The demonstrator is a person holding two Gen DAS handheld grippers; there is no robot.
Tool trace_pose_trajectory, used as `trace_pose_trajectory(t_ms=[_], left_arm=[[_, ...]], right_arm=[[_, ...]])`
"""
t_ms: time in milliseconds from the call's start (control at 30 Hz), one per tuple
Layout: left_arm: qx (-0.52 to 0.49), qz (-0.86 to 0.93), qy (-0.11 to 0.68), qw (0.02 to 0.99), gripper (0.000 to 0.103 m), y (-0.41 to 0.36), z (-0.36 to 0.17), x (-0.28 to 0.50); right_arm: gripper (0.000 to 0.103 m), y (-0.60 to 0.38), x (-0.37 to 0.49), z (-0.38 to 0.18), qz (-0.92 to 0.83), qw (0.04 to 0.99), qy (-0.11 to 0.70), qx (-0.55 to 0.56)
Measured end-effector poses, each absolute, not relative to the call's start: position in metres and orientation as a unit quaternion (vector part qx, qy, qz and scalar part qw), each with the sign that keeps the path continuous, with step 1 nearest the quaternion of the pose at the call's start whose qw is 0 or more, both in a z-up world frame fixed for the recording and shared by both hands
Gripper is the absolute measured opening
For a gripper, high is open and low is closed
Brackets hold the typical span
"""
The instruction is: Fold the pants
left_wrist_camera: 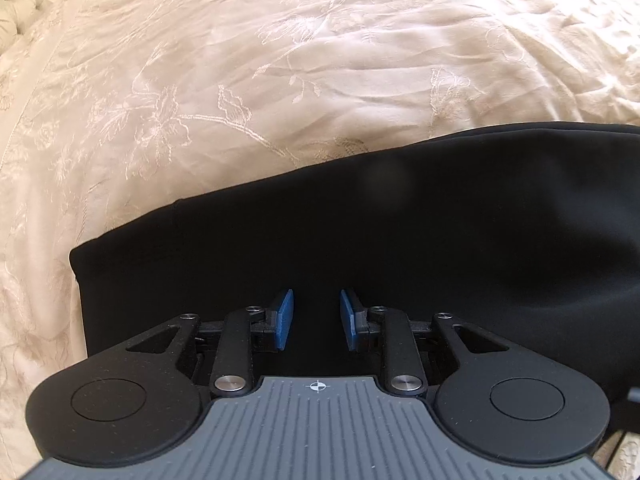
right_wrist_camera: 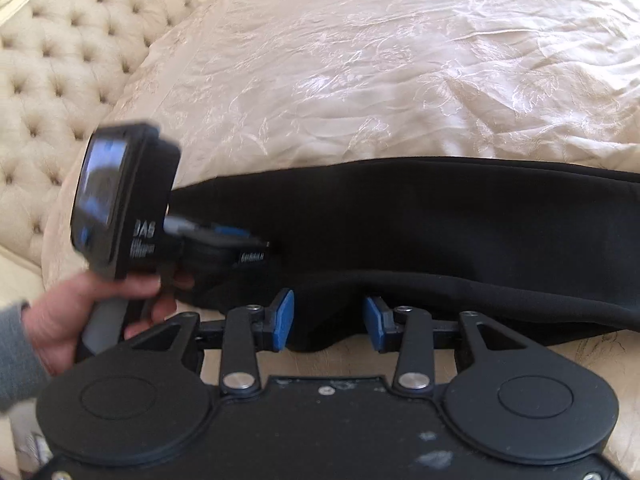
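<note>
Black pants [left_wrist_camera: 360,240] lie flat and folded lengthwise on a cream embroidered bedspread [left_wrist_camera: 280,60]. My left gripper [left_wrist_camera: 316,320] is open just above the pants near their left end, with nothing between its blue pads. In the right wrist view the pants [right_wrist_camera: 440,220] stretch across the bed. My right gripper [right_wrist_camera: 330,320] is open at the pants' near edge, and a lifted fold of the black cloth lies between its blue pads. The left gripper's body [right_wrist_camera: 128,200], held by a hand, shows blurred at the left over the pants' end.
The bedspread [right_wrist_camera: 360,60] extends far beyond the pants. A tufted cream headboard [right_wrist_camera: 60,80] stands at the left in the right wrist view. A pillow [left_wrist_camera: 16,8] shows at the top left corner in the left wrist view.
</note>
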State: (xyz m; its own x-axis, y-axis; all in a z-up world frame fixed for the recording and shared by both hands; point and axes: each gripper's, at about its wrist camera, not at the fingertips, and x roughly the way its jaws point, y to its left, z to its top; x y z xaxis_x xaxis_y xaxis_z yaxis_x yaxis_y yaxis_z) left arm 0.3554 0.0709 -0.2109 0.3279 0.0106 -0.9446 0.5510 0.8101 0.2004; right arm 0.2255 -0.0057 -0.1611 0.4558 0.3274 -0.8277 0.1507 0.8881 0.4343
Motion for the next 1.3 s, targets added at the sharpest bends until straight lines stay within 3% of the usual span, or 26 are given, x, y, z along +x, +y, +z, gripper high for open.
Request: trace_pose_trajectory(t_ms=[300, 467, 533, 667, 800, 1033, 1167, 1300], left_arm=[[0.257, -0.186, 0.559, 0.766, 0.026, 0.068, -0.214, 0.367], [0.244, -0.196, 0.564, 0.764, 0.026, 0.085, -0.208, 0.373], [0.25, -0.194, 0.563, 0.763, 0.026, 0.086, -0.203, 0.375], [0.265, -0.197, 0.545, 0.771, 0.026, 0.1, -0.187, 0.371], [0.274, -0.202, 0.538, 0.771, 0.026, 0.108, -0.178, 0.355], [0.312, -0.213, 0.512, 0.771, 0.026, 0.119, -0.183, 0.31], [0.346, -0.191, 0.522, 0.756, 0.026, 0.134, -0.217, 0.304], [0.334, -0.191, 0.524, 0.76, 0.026, 0.137, -0.214, 0.306]], right_arm=[[0.038, 0.071, 0.206, -0.182, 0.076, 0.861, 0.501, 0.025], [0.017, 0.094, 0.212, -0.198, 0.097, 0.861, 0.492, -0.085], [0.011, 0.088, 0.219, -0.194, 0.123, 0.846, 0.517, -0.05], [0.011, 0.053, 0.222, -0.171, 0.172, 0.78, 0.591, 0.114], [0.011, 0.032, 0.217, -0.195, 0.159, 0.724, 0.634, 0.219], [0.021, 0.035, 0.204, -0.189, 0.14, 0.733, 0.635, 0.2], [0.021, 0.023, 0.183, -0.149, 0.158, 0.758, 0.603, 0.191], [0.019, -0.005, 0.18, -0.121, 0.106, 0.804, 0.538, 0.229]])
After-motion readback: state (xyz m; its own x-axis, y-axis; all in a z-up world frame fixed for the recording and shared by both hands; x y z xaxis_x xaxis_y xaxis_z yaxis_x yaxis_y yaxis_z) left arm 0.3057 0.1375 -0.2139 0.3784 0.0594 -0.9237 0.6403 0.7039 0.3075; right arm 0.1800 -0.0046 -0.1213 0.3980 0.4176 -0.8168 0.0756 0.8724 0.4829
